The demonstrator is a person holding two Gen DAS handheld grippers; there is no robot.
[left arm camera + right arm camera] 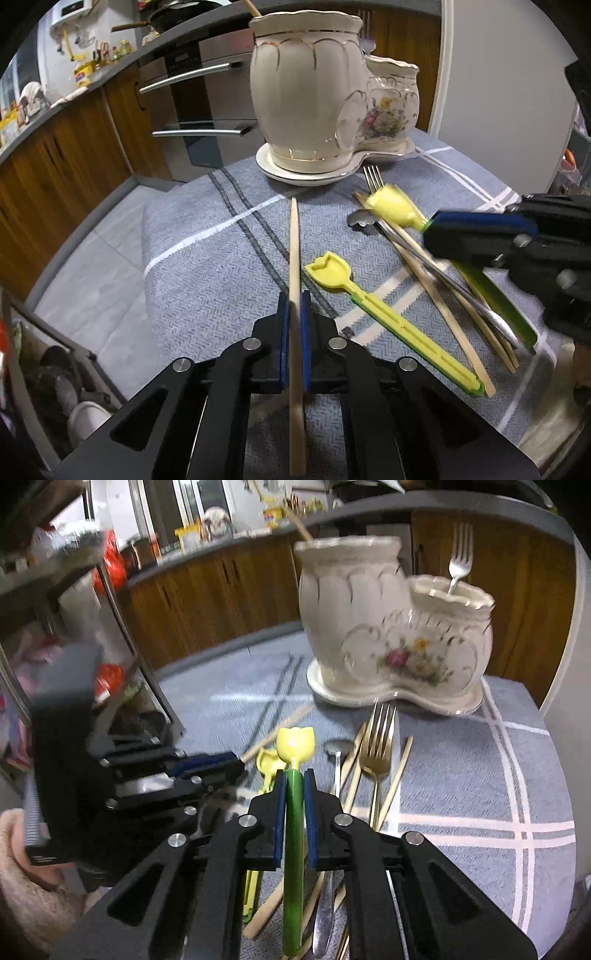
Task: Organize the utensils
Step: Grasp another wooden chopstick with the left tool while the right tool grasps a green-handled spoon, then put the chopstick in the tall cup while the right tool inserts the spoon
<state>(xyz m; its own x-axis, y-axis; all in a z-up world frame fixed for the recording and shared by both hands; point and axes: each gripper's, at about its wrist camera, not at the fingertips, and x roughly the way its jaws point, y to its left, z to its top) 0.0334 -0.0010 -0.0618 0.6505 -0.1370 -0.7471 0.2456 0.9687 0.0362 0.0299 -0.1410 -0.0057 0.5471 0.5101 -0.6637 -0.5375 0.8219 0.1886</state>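
The left tool (294, 306) is closed on a single wooden chopstick (294, 243), pinching it partway along so that the thin end points toward twelve o'clock, straight at the tall cream jar (306, 99) of the ceramic holder. Held lengthwise like that, the stick looks ready to be tipped up and dropped into the jar's mouth, where another wooden handle already pokes out.

The right tool (294, 786) is closed on the green handle of a tulip-shaped spoon (295, 744), its yellow bowl sticking out past the tips (the grip sits just behind the bowl, likely to keep the long handle from swinging). The smaller flowered jar (436, 642) stands at about one o'clock from it and already has a silver fork (458, 559) standing in it, so forks and spoons seem meant for that side.

Loose pieces lie on the grey striped cloth (207, 251) covering the table: a second yellow tulip spoon (330, 273) flat at the centre, and at three o'clock from it a crossed pile of a gold fork (376, 746), a silver spoon (337, 747) and more chopsticks (458, 306). Most of the sorting appears undone, and the tangle will probably need picking apart one piece at a time.
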